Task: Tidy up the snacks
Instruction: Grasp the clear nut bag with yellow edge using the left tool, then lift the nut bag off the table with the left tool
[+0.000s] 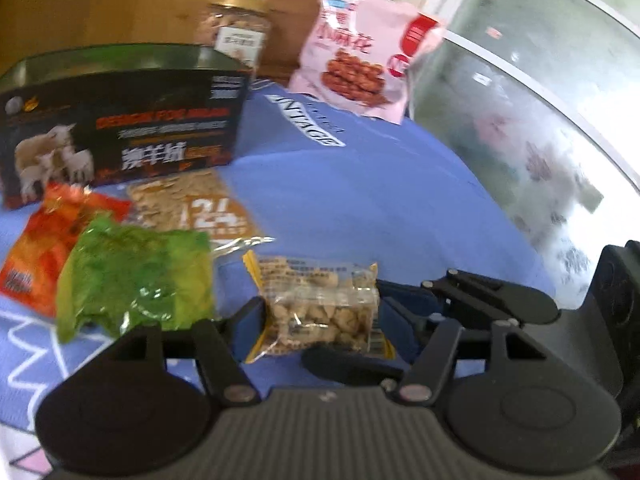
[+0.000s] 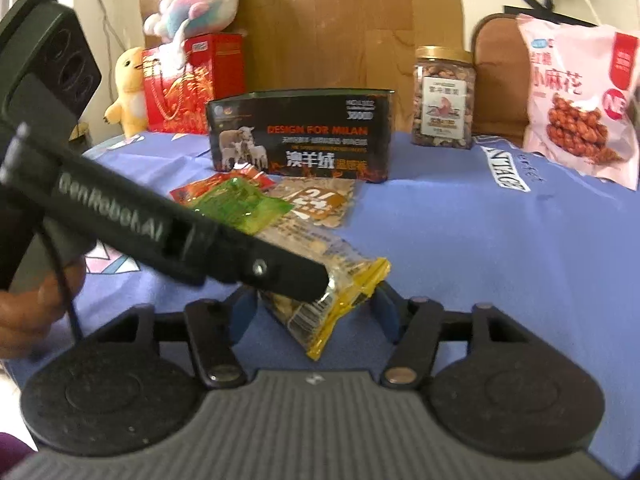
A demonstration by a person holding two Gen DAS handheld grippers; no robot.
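Note:
A clear packet of nuts with yellow ends [image 1: 320, 308] lies low over the blue cloth [image 1: 360, 200]. It sits between the fingers of my left gripper [image 1: 322, 316], which is open, its pads close beside the packet's edges. In the right wrist view the same packet [image 2: 344, 292] lies slanted between the wide-apart fingers of my right gripper [image 2: 316, 306], also open. The left gripper's upper finger [image 2: 280, 268] crosses over the packet from the left. A green packet [image 1: 136, 280], an orange one [image 1: 48, 240] and a tan one [image 1: 192, 204] lie in a heap before the black sheep-print box [image 1: 120, 136].
A gold-lidded nut jar [image 2: 444, 100] and a pink snack bag [image 2: 580, 104] stand at the back right. A red gift bag [image 2: 192, 80] and a yellow plush toy [image 2: 128, 92] stand back left. A glass tabletop [image 1: 520, 120] shows beyond the cloth's right edge. A hand [image 2: 32, 312] holds the left gripper.

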